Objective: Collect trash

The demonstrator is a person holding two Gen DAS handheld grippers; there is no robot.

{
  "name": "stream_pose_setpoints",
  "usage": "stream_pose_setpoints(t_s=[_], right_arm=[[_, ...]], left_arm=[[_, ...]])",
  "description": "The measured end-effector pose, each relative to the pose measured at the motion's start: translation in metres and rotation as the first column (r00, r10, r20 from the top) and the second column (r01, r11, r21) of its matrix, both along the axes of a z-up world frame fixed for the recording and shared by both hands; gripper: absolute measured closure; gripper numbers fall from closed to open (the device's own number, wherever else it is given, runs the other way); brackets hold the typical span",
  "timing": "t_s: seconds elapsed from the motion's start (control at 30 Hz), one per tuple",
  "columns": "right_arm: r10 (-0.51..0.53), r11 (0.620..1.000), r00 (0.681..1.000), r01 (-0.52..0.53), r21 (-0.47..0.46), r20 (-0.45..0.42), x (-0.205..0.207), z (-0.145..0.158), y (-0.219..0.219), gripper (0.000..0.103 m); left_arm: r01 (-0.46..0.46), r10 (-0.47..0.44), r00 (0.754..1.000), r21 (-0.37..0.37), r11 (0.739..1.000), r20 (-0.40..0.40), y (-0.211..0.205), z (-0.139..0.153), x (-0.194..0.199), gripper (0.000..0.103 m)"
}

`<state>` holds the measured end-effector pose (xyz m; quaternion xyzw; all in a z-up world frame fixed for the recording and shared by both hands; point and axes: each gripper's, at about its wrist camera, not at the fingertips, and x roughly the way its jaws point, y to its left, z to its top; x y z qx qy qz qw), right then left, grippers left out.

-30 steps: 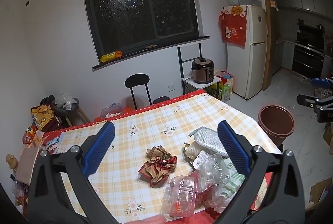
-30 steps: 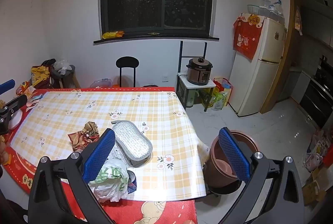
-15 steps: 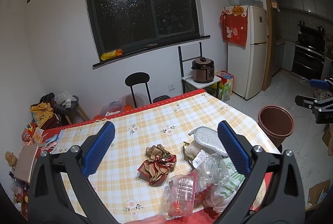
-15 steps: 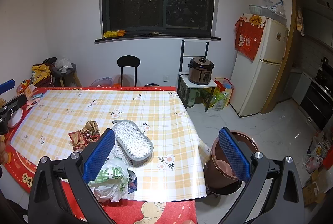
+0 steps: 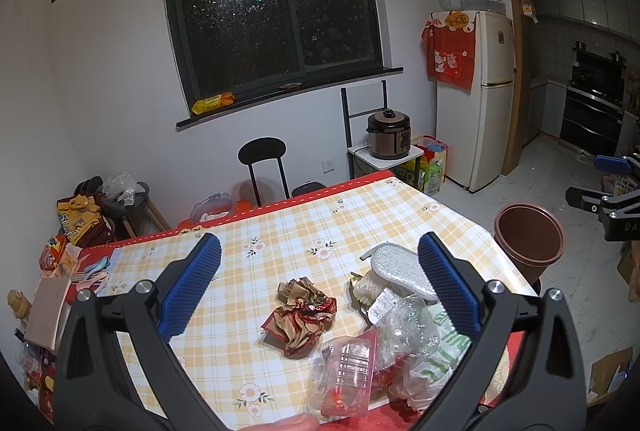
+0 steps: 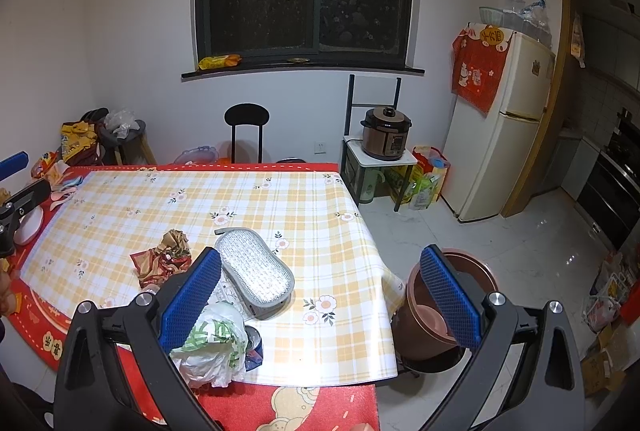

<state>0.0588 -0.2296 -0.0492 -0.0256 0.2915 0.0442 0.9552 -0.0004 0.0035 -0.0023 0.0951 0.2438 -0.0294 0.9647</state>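
Trash sits bunched at the near edge of the yellow-checked tabletop (image 5: 280,231): a crumpled red-and-gold foil wrapper (image 5: 301,315), a clear plastic clamshell box with red inside (image 5: 344,377), crinkled clear plastic film (image 5: 404,327) and a white plastic bag with green print (image 5: 436,355). Just beyond them lies a grey oval mesh scrubbing pad (image 5: 400,273), its near end touching the pile.

From my left tool (image 5: 320,295) I look across the tabletop, the pile lying low between its fingers; both blue pads stand wide apart with nothing between them, so it is released. This view alone shows the clamshell box and the film clearly.

My right tool (image 6: 320,299) hangs over the tabletop's corner, likewise spread and empty. Its view gives me what the left one hides: the bag (image 6: 212,343) slumps right at the tabletop's edge with a blue-and-silver crushed can (image 6: 253,345) tucked against it, and the wrapper (image 6: 164,257) lies left of the pad (image 6: 256,271). It also looks down into the round brown plastic bin (image 6: 452,311) standing on the white tiled floor (image 6: 500,243) just beside the tabletop's corner; a smaller brown liner shows inside. In the left view that bin (image 5: 528,239) appears only past the tabletop's far right corner, with the right tool (image 5: 600,183) over the floor beyond it.
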Motion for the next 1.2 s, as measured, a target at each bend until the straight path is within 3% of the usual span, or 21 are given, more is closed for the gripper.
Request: stream_pose_setpoints(t_s=[1.2], right_arm=[[0.008, 1.0, 1.0, -0.008, -0.004, -0.01, -0.002, -0.011, 0.008, 0.005]], left_arm=[[-0.011, 0.011, 1.0, -0.015, 1.0, -0.011, -0.007, -0.009, -0.001, 0.006]])
